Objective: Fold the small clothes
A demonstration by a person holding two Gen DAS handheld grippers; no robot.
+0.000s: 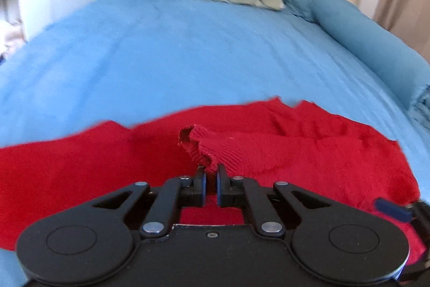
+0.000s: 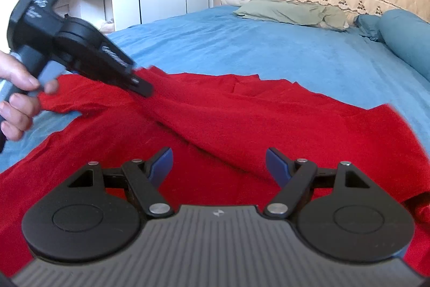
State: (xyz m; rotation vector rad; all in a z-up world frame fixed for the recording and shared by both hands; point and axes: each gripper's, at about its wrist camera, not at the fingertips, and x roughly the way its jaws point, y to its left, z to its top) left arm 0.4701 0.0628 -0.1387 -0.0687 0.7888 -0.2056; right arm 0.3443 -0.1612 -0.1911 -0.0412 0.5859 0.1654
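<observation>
Blue bed [image 2: 242, 45], red sweater [image 2: 268, 125], green pillow [image 2: 282, 11], blue bolster [image 2: 403, 36]

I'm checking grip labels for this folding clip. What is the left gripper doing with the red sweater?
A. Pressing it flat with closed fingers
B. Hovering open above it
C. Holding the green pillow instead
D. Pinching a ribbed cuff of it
D: in the left wrist view the left gripper has its fingers nearly together on the ribbed cuff of the red sweater, lifted off the blue bed sheet.
</observation>
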